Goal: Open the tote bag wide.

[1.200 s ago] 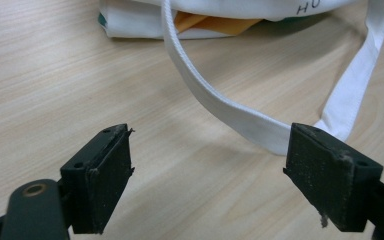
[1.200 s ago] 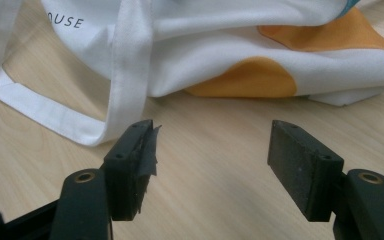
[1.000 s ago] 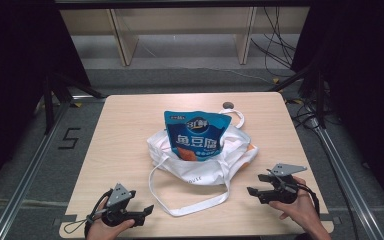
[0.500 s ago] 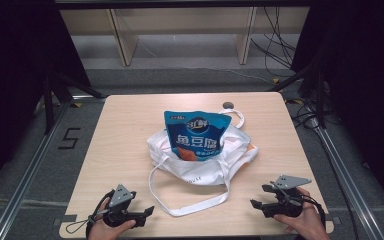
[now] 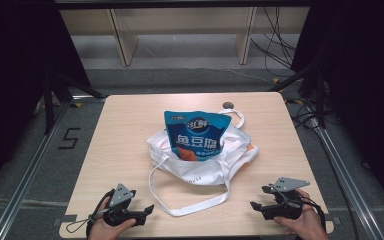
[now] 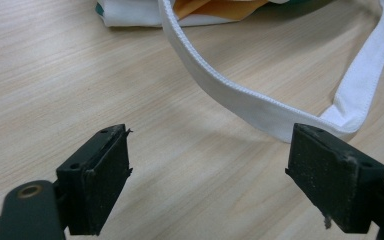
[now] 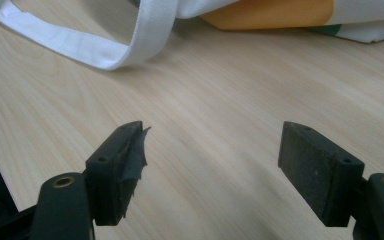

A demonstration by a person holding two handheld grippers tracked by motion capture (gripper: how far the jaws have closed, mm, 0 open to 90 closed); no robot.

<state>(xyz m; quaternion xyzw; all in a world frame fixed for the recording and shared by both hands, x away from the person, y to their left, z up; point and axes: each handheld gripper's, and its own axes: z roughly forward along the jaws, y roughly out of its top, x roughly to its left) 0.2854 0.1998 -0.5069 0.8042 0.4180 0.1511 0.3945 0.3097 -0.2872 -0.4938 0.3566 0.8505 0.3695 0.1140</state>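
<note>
A white cloth tote bag [image 5: 200, 167] lies in the middle of the wooden table [image 5: 125, 125]. A blue snack packet [image 5: 195, 135] stands up out of it. The bag's long white strap [image 5: 190, 205] loops toward the front edge. My left gripper [image 5: 147, 214] rests open near the front left, and the strap [image 6: 240, 95] lies just beyond its jaws [image 6: 207, 170]. My right gripper [image 5: 259, 197] sits at the front right with its jaws wide apart. They have just been opening, and only bare table lies between them [image 7: 210, 165]. The strap's end [image 7: 80, 45] lies ahead of it.
A small round dark object [image 5: 227, 105] lies on the table behind the bag. Metal rails [image 5: 350, 180] run along both sides of the table. Wooden shelving legs [image 5: 122, 45] and cables [image 5: 275, 45] stand on the floor beyond it.
The right gripper has drawn back a little toward the table's front edge. The left gripper, the bag and the packet have stayed put.
</note>
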